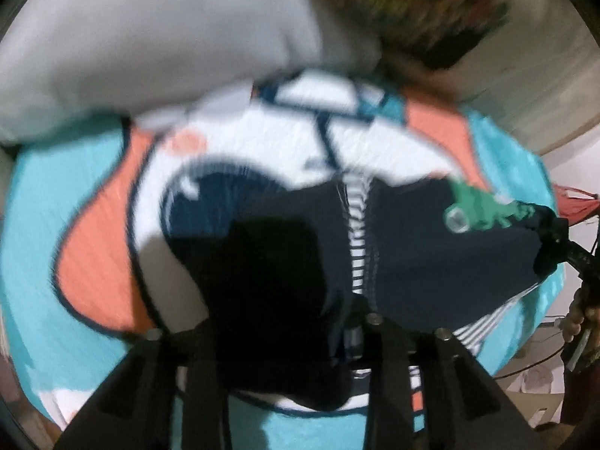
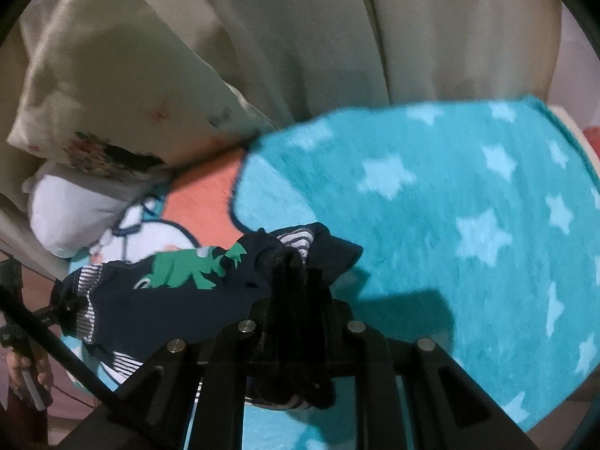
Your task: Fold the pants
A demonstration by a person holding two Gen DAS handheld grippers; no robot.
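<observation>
At the bottom centre of the left wrist view, the left gripper [image 1: 300, 322] is seen clamped on dark cloth: a fold of the navy pants [image 1: 412, 255] is pinched between its fingers and hangs just in front of the lens, blocking part of the picture. In the right wrist view the right gripper [image 2: 300, 273] is likewise closed on a bunched navy edge of the pants [image 2: 168, 300] at the lower centre of the frame, with striped lining showing at the pinch.

The pants are stretched between the two grips and appear to be lifted off the teal blanket [image 2: 450, 225], or dragged across it; how far they clear it cannot be told, since both pictures are smeared by motion. A green dinosaur print [image 1: 476, 206] is seen at the right of the left view, and a striped seam runs down its centre. A white pillow [image 1: 150, 37] fills the upper left of that view. At the far left of the right view the person's left hand [image 2: 26, 371] is seen on its handle.

The step in hand is judged to be the carrying-over of a fold, with the garment held at two points. The next move would call for both grips to be lowered together, so that the edges are laid evenly on the blanket before the cloth is let go.
</observation>
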